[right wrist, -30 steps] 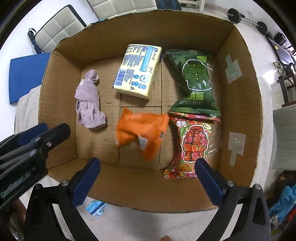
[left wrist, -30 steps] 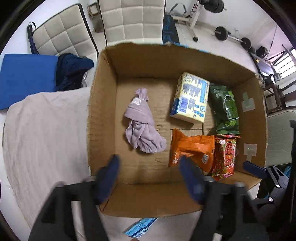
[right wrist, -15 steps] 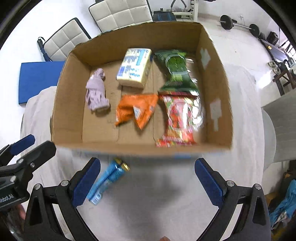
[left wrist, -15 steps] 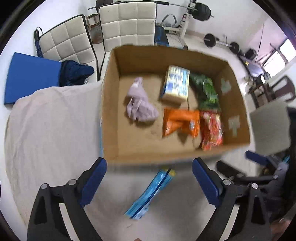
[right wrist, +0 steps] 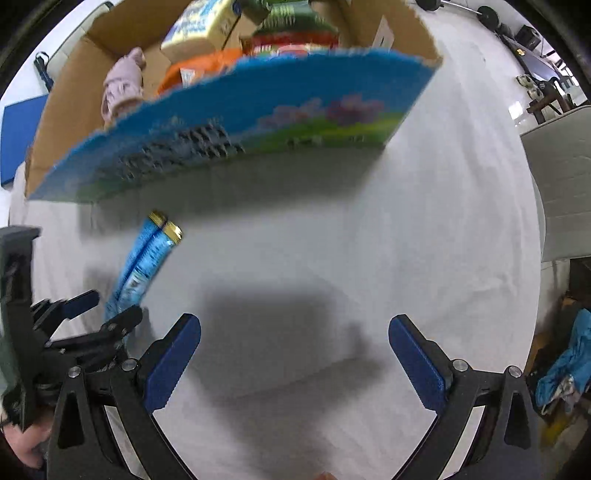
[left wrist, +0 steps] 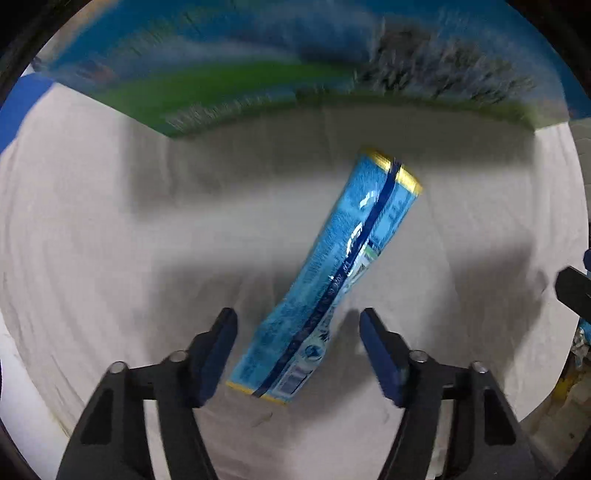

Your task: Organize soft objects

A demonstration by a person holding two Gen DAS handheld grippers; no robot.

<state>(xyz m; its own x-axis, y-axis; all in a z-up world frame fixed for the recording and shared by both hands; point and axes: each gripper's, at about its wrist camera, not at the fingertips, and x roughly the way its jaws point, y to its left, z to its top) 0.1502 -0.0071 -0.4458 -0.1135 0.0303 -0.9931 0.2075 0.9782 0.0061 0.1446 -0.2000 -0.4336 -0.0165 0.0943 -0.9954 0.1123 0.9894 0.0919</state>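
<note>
The left tool [left wrist: 297, 350] points down at a long blue snack packet [left wrist: 332, 280] with yellow end seams that lies flat on the worktop's pale cloth [left wrist: 110, 258]. Its jaws are closing, and the packet's near end sits in the gap between them, but the blue pads [left wrist: 218, 354] are not pressing on it: cloth shows on either side of the wrapper. The packet runs slantwise, its far end toward the printed outer wall of the cardboard box [left wrist: 258, 74], which is blurred in this view and stands just beyond it.

From the right wrist view, the right tool [right wrist: 293, 358] hangs over bare cloth with its jaws spread wide and nothing between them. To its left the left tool [right wrist: 99, 314] straddles the lower end of the same blue packet [right wrist: 147, 258]. Behind stands the cardboard box [right wrist: 229, 122], its near wall printed with blue sky and green grass. Inside it lie a lilac bundled cloth [right wrist: 122, 83], an orange packet [right wrist: 199, 70], a yellow-and-blue pack [right wrist: 199, 33], a red snack bag [right wrist: 291, 42] and a green bag [right wrist: 291, 18]. The blue packet is outside the box, on the cloth near its front wall.
</note>
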